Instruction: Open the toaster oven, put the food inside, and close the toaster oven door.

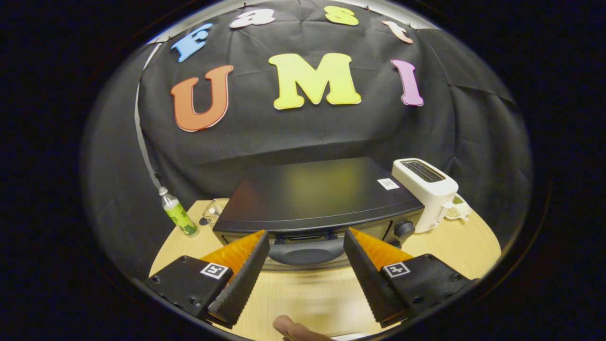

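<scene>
I hold the claw (307, 246) wide open and it has hold of nothing; its two fingers (244, 274) stand well apart above the light wooden tabletop (307, 293). Between the fingertips, just ahead of them, I see the rounded dark handle (305, 252) of the black toaster oven (317, 199). The door of the oven is closed, and the handle sits at its top edge. The oven stands in the middle of the tabletop, with its back toward the far edge. A round black knob (405, 229) is on the front of the oven, beside the right finger.

Next to the right side of the oven stands a white two-slot toaster (428, 189), near the far right edge of the tabletop. Behind it lies a small white dish (457, 210) with something pale in it; I cannot tell what it is. Near the far left corner a clear plastic bottle with a green label (179, 215) stands tilted in this view. Between the bottle and the oven there is a small clear container (215, 208), partly hidden by the oven.

At the near edge of the tabletop, under the fingers, a fingertip of a person's hand (291, 327) comes into view.
</scene>
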{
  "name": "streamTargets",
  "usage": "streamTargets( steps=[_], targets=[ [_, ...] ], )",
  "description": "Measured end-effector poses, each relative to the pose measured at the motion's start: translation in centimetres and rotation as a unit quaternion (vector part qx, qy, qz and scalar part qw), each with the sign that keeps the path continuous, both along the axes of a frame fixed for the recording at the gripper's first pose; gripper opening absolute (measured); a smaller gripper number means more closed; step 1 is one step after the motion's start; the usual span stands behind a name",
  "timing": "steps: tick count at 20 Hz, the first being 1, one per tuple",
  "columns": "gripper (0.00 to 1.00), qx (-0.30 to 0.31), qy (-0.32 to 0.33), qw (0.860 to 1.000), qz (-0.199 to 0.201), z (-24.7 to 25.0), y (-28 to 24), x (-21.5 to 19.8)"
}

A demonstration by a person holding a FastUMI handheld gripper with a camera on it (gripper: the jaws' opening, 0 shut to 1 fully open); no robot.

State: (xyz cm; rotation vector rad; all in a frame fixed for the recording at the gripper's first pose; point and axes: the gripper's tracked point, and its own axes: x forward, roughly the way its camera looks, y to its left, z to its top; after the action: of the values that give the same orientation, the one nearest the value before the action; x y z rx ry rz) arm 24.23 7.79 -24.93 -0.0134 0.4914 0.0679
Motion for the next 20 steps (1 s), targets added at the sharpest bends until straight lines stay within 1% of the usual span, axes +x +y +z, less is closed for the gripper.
streamTargets(
  steps=[3, 5, 7, 8, 11, 12, 14, 20],
  targets=[
    [1.00, -0.007, 0.019, 1.000, -0.002, -1.7, 0.3, 0.5],
    [1.00, 0.003, 0.032, 0.999, -0.012, -2.5, 0.4, 0.6],
    [1.00, -0.005, 0.007, 1.000, -0.016, -1.7, 0.2, 1.1],
    [1.00, -0.016, 0.011, 1.000, -0.022, -2.4, -0.3, 1.2],
    [1.00, -0.047, -0.014, 0.999, -0.011, -2.4, -0.4, 1.3],
    [1.00, -0.052, -0.019, 0.998, -0.007, -2.7, -0.5, 1.0],
    [1.00, -0.044, -0.030, 0.999, -0.008, -2.9, -0.6, 0.1],
    [1.00, -0.037, -0.023, 0.999, -0.002, -4.8, -1.5, -4.5]
  ],
)
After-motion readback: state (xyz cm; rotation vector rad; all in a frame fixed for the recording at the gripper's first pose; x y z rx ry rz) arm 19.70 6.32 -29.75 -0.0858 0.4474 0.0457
